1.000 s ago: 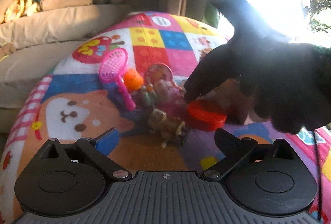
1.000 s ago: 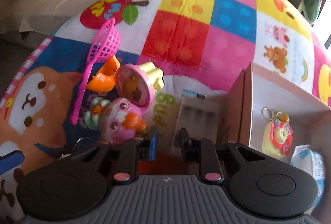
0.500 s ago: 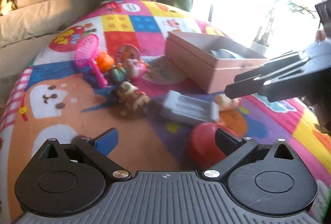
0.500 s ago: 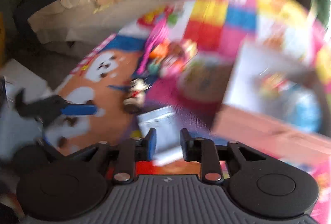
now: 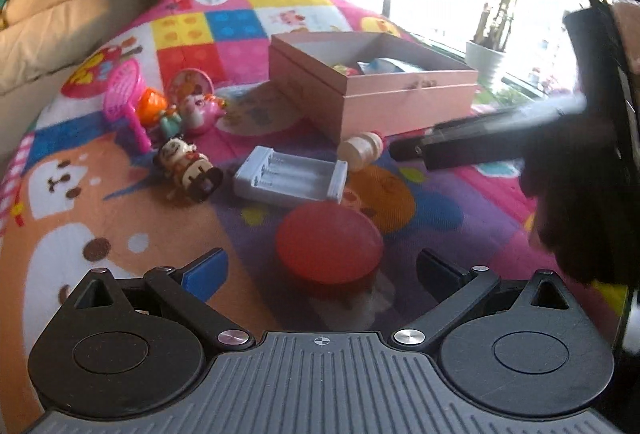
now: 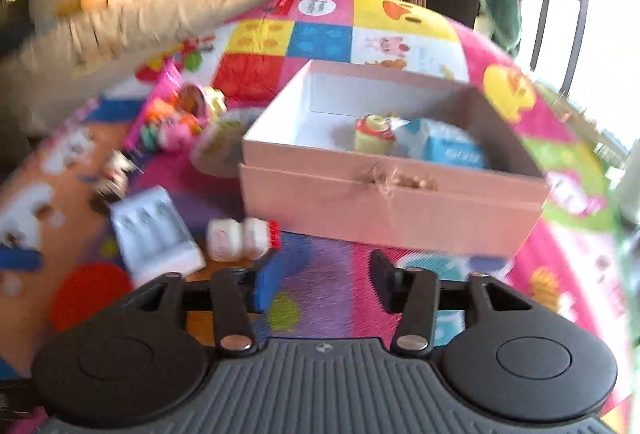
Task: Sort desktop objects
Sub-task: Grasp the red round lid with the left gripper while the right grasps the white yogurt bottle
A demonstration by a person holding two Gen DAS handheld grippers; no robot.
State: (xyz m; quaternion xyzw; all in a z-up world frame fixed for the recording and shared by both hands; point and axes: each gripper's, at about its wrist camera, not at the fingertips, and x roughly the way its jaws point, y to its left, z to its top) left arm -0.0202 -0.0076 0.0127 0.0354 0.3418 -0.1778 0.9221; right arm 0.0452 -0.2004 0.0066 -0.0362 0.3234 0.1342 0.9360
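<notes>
My left gripper stands open low over the play mat. A red round disc lies between its fingers, clear of both pads. Beyond the disc are a grey battery holder and a small bottle on its side. My right gripper hangs just before the open pink box, its jaws opening with nothing between them. The same bottle lies just past its left finger. In the box are a yellow toy and a blue packet. The right gripper shows dark at the right of the left wrist view.
A pile of toys lies at the left of the mat: a pink net, an orange toy, a pink pig and a wind-up figure. A beige sofa stands behind. A potted plant stands by the bright window.
My right gripper swung right from the toy pile to the front of the pink box, and its jaws spread apart. The left view turned right, so the red disc now lies between its fingers.
</notes>
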